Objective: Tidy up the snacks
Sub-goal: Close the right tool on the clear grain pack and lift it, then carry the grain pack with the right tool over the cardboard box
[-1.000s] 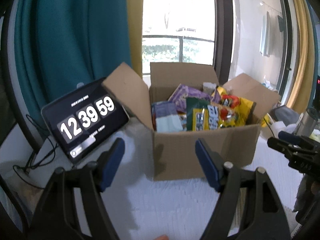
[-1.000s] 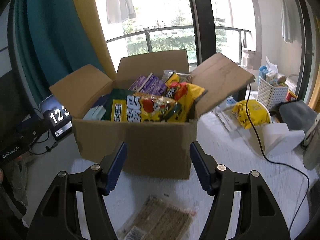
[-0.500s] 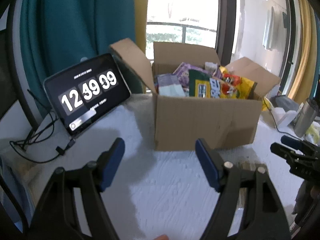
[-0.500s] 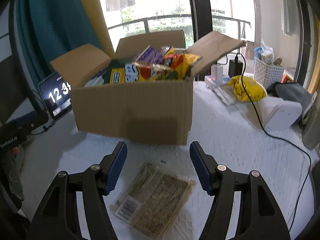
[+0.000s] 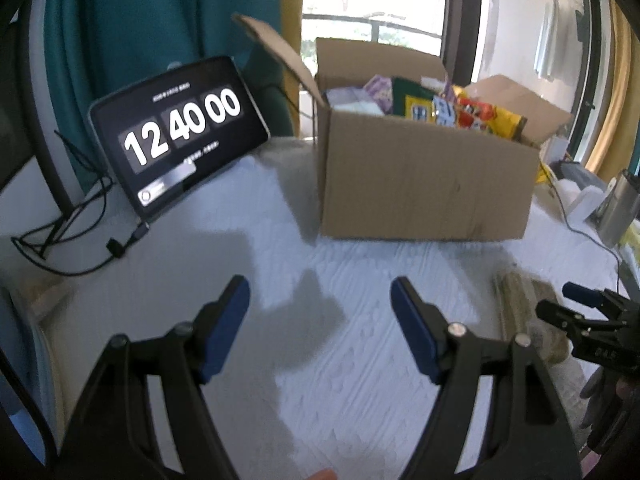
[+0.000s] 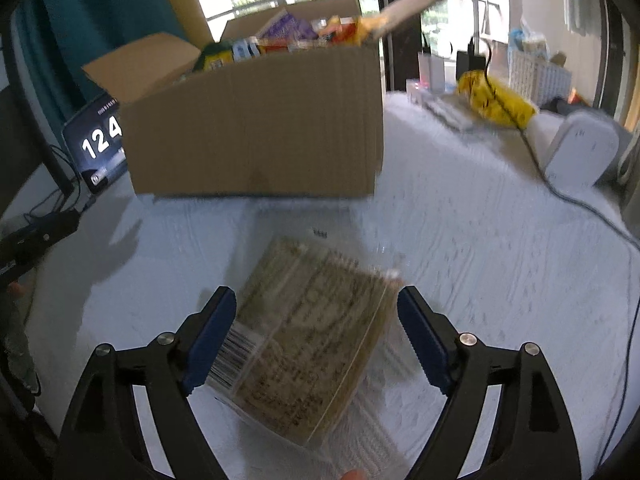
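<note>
A white textured cloth (image 6: 460, 240) covers the table by a bright window. A cardboard box (image 6: 256, 128) full of snack packs stands on it, flaps up, beside a tablet (image 5: 180, 132) showing a clock. A flat clear pack (image 6: 308, 340) lies on the cloth before the box, between the fingers of the right gripper (image 6: 316, 320), whose jaws are opening, pads apart from it. The left gripper (image 5: 320, 312) is open over bare cloth, holding nothing.

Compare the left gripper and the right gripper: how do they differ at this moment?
The left gripper has only bare white tablecloth between its fingers; the right gripper straddles a flat snack packet. The left is simply open; the right's jaws are opening wider. Both have blue pads and grip nothing.
</note>
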Action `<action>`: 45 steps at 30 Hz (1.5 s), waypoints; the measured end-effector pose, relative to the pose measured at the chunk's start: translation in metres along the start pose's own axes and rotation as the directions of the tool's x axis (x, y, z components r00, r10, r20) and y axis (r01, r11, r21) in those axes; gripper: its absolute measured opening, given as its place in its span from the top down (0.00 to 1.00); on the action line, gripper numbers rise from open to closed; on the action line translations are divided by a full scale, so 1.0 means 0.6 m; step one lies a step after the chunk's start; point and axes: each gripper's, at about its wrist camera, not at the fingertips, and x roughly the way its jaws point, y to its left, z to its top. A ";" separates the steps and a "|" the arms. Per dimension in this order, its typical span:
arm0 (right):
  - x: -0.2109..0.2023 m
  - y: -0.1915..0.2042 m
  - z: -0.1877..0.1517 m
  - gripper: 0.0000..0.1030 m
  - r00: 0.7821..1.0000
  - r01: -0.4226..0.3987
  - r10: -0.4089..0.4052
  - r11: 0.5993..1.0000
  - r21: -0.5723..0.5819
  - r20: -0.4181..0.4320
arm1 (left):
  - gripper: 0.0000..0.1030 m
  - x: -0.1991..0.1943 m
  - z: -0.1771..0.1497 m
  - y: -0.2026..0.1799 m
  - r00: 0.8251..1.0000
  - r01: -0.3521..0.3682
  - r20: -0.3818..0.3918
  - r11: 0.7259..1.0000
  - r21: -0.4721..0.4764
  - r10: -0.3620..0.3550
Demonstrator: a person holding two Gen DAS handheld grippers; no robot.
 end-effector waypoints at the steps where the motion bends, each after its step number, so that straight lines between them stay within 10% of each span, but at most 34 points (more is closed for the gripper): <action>1: 0.005 0.000 -0.002 0.17 1.000 -0.001 0.001 1.000 0.003 -0.011 | 0.28 0.002 -0.003 0.001 1.000 0.000 -0.006 1.000 0.002 0.000; 20: 0.056 0.045 -0.011 0.03 0.996 0.061 -0.061 0.998 -0.008 -0.069 | 0.28 0.028 -0.024 0.007 0.998 -0.018 -0.055 1.000 0.018 0.019; 33: 0.046 0.055 -0.007 0.14 0.997 0.025 -0.032 0.996 -0.083 -0.077 | 0.28 0.019 -0.022 0.001 0.999 -0.037 -0.026 0.999 0.035 0.038; 45: -0.064 0.063 0.091 0.15 0.992 -0.008 0.023 0.993 -0.116 0.122 | 0.28 -0.004 0.032 0.008 0.998 -0.032 0.055 0.999 0.035 0.030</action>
